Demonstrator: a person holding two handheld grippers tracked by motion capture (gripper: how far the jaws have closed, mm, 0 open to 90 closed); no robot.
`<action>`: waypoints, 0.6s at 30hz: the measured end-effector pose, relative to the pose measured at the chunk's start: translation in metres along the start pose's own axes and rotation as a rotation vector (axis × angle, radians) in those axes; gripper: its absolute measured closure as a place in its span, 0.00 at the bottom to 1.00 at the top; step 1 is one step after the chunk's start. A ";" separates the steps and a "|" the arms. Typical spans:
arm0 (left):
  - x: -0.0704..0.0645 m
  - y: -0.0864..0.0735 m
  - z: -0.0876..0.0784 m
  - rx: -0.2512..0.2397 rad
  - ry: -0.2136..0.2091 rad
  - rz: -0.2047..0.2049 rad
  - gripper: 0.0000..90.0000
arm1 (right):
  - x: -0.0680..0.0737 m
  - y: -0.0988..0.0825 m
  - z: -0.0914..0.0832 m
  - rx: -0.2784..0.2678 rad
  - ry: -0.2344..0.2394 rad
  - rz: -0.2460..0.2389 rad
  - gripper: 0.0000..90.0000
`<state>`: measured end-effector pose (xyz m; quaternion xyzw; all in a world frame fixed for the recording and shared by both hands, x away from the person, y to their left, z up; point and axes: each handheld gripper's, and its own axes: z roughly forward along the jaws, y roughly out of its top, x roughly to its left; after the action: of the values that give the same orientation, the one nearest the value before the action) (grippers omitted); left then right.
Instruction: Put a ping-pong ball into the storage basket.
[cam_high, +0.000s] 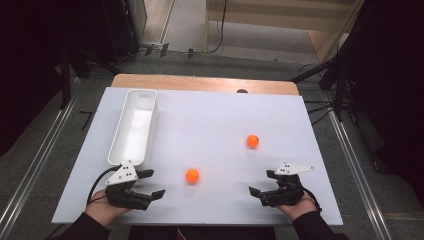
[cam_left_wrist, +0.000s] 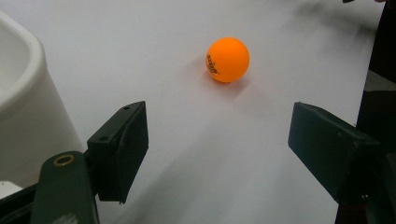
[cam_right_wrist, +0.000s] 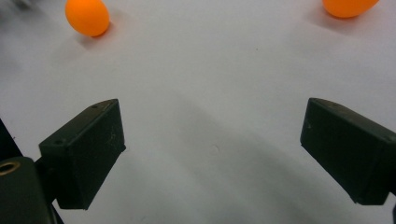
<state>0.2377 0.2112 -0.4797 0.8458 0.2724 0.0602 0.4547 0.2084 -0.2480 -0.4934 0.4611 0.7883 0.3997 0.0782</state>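
Down at the near edge of the white-topped rectangular counter (cam_high: 210, 120), the person's left hand (cam_high: 100, 212) holds the left tool (cam_high: 155, 184), its two black jaws spread wide with nothing between them. A grey three-cornered plate sits on top of it and a black cable loops off its left side. Just beyond this tool stands a long white plastic rectangular bin (cam_high: 134, 127), empty, running away toward the far edge of the counter along its left part; in the left gripper view its rounded near corner (cam_left_wrist: 28, 107) rises just beside the left jaw.

Ahead of the left tool (cam_left_wrist: 217, 140), beyond its jaw tips and apart from them, lies the nearer small orange ball (cam_left_wrist: 228, 59), resting on the counter with dark printed marks on its side. From above, this ball (cam_high: 192, 175) sits between the two tools, closer to the left one.

Over at the near right, the right hand (cam_high: 300, 207) holds the right tool (cam_high: 260, 182), jaws likewise spread and empty, pointing left across the counter. A second small orange ball (cam_high: 253, 141) lies farther back, well apart from both tools. In the right gripper view, the right tool (cam_right_wrist: 212, 135) faces bare white surface, with one orange ball at the upper left (cam_right_wrist: 87, 17) and the other cut by the top edge at the upper right (cam_right_wrist: 349, 7).
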 end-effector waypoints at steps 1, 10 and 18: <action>0.000 0.000 0.000 0.000 -0.001 -0.001 0.23 | 0.000 0.000 0.000 0.001 0.000 0.001 0.06; -0.002 -0.001 -0.001 0.004 0.000 -0.001 0.23 | 0.000 0.001 0.001 0.026 -0.005 -0.010 0.06; -0.002 -0.001 0.000 0.017 -0.003 -0.002 0.23 | -0.001 -0.001 0.003 0.051 -0.011 -0.032 0.06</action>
<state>0.2356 0.2104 -0.4807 0.8496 0.2730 0.0565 0.4478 0.2097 -0.2470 -0.4957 0.4524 0.8052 0.3756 0.0770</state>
